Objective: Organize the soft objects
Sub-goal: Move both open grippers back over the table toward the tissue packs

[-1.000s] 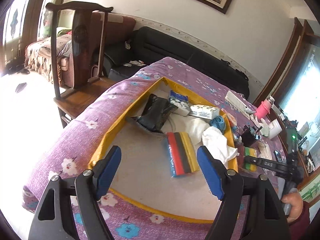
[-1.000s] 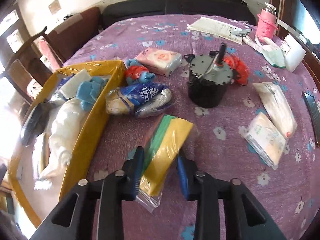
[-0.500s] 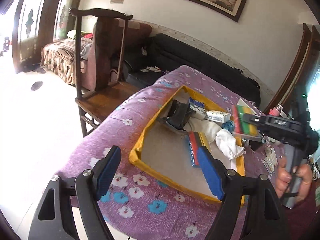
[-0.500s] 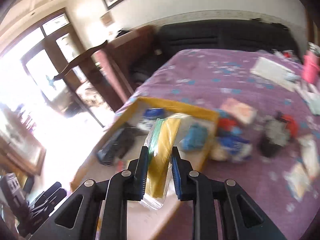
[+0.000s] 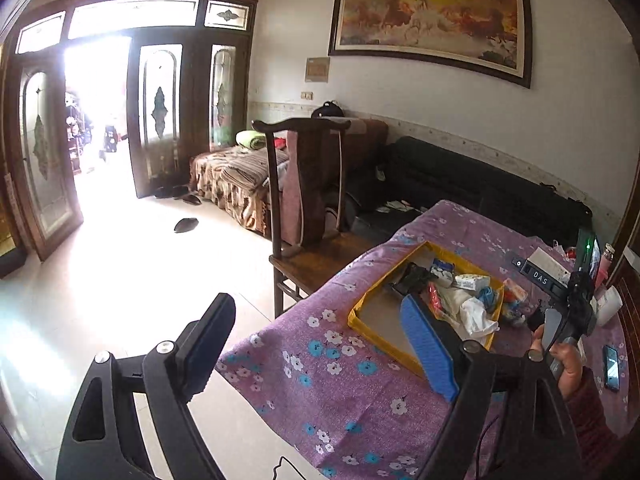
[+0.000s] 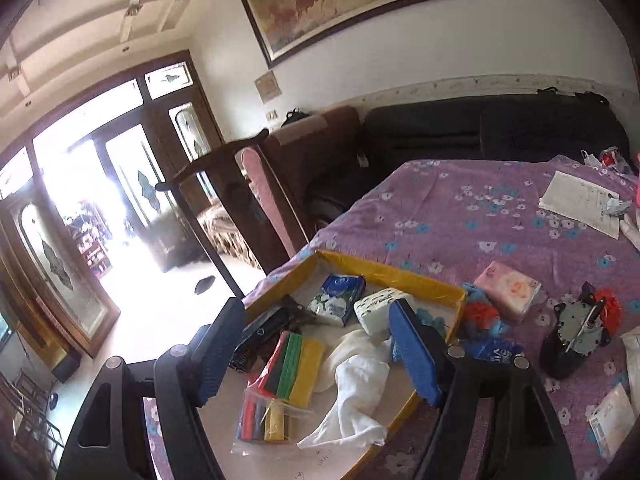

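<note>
The clear bag of red, green and yellow sponges [image 6: 294,368] lies in the yellow tray [image 6: 384,270], partly on a second bag of coloured strips [image 6: 262,416]. My right gripper [image 6: 316,354] hovers just above it. Its jaws are opening and their pads do not touch the bag. A white cloth [image 6: 356,384], two tissue packs [image 6: 338,294] and a black item [image 6: 260,332] share the tray. My left gripper [image 5: 318,346] hangs high, back from the tray [image 5: 360,316], over the table's near edge. Its jaws are opening too, with nothing between them.
On the purple flowered cloth right of the tray lie a pink tissue pack [image 6: 508,290], a blue wrapped pack [image 6: 496,350], a black pot [image 6: 572,344] and papers [image 6: 580,204]. A wooden chair [image 5: 304,184] stands by the table's left side. A phone [image 5: 611,368] lies near the person's hand [image 5: 564,360].
The right gripper lifted the sponge bag off the cloth, carried it over the tray and let go; it now lies inside. The left gripper drew back and up from the tray.
</note>
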`<action>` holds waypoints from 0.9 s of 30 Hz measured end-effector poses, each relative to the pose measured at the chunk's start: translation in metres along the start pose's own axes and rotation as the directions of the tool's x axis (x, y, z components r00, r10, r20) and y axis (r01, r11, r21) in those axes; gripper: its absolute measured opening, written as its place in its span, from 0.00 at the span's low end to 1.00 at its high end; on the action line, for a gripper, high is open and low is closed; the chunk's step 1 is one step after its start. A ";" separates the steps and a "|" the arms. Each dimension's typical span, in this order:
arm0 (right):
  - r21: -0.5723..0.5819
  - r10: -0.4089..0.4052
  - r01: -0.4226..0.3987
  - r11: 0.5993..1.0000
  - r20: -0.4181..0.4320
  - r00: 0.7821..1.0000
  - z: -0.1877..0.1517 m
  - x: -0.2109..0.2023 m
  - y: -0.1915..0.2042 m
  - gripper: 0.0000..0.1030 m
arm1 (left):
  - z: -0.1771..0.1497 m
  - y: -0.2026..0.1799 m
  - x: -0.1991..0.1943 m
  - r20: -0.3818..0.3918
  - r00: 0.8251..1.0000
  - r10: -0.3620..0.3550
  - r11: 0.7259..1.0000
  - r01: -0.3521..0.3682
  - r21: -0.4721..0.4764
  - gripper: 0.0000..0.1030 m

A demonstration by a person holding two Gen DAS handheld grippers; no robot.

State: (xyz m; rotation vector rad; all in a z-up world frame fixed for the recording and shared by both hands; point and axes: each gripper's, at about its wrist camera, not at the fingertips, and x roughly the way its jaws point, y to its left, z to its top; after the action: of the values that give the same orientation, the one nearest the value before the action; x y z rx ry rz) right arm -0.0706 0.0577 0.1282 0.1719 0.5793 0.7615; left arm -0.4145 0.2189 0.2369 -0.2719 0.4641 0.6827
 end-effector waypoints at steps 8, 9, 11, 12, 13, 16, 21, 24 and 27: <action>0.032 0.009 -0.011 0.999 0.056 0.998 0.002 -0.022 -0.001 0.83 | 0.000 -0.017 -0.094 0.154 0.982 0.111 0.992 -0.119 0.044 0.92; 0.028 0.003 -0.005 1.000 0.068 0.998 0.000 -0.023 0.000 0.83 | -0.002 -0.019 -0.101 0.164 0.980 0.117 0.991 -0.126 0.048 0.92; 0.007 -0.029 0.028 1.000 0.107 0.994 -0.003 -0.026 0.002 0.83 | -0.006 -0.022 -0.110 0.173 0.977 0.125 0.989 -0.137 0.058 0.93; -0.005 -0.050 0.051 0.999 0.128 0.990 -0.005 -0.028 0.003 0.83 | -0.007 -0.023 -0.114 0.179 0.975 0.130 0.988 -0.143 0.064 0.93; -0.018 -0.074 0.077 0.997 0.151 0.986 -0.006 -0.031 0.004 0.83 | -0.009 -0.023 -0.115 0.183 0.974 0.130 0.987 -0.145 0.068 0.93; -0.023 -0.092 0.097 0.995 0.161 0.983 -0.007 -0.031 0.003 0.83 | -0.011 -0.025 -0.120 0.185 0.975 0.123 0.988 -0.139 0.074 0.94; -0.045 -0.113 0.124 0.991 0.192 0.975 -0.003 -0.039 0.005 0.83 | -0.010 -0.033 -0.105 0.175 0.982 0.068 0.992 -0.085 0.093 0.97; -0.028 -0.076 0.082 0.996 0.191 0.979 0.009 -0.060 0.000 0.83 | -0.008 -0.052 -0.066 0.118 0.993 -0.004 0.990 -0.013 0.140 0.99; -0.009 -0.017 0.019 1.000 0.182 0.983 0.018 -0.099 -0.017 0.91 | -0.011 -0.089 -0.011 0.010 0.992 -0.128 0.973 0.123 0.196 0.99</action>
State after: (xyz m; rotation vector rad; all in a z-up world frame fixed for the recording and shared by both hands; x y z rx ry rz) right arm -0.1071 -0.0220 0.1801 0.2233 0.4028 0.7227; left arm -0.3667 0.1420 0.2406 -0.1066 0.4843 0.5118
